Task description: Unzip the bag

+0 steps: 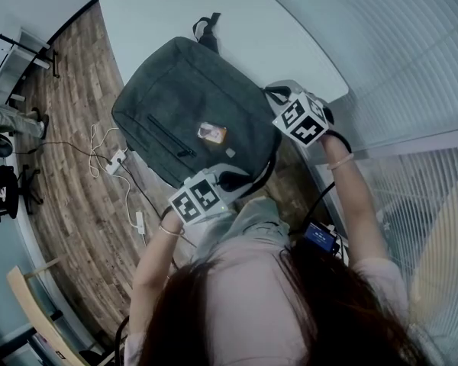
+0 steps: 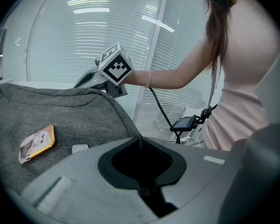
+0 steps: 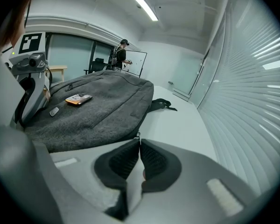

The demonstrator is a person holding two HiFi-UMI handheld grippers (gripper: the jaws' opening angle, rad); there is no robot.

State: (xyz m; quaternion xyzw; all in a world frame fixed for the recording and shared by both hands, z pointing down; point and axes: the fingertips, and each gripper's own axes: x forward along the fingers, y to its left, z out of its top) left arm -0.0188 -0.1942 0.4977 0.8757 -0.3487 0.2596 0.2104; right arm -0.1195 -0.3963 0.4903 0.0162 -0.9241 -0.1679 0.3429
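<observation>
Two hand-held grippers work the near edge of the gray bag (image 1: pixel 175 105), which lies flat on the white counter (image 1: pixel 275 36) with its strap (image 1: pixel 204 27) at the far end. Your left hand-held gripper (image 2: pixel 140 143) has its jaws drawn almost together. The bag's edge seam runs in between their tips, so it is pinching the fabric at the corner nearest you. Your right hand-held gripper (image 3: pixel 139 141) sits at the bag's right-hand corner, its jaws pressed together on a small zipper pull (image 3: pixel 137 135) at the bag's rim. A small orange card (image 1: pixel 212 133) rests on top of the bag, just beside a dark front-pocket zipper (image 1: pixel 168 136). You cannot tell from these views whether the main zipper is open at all.
</observation>
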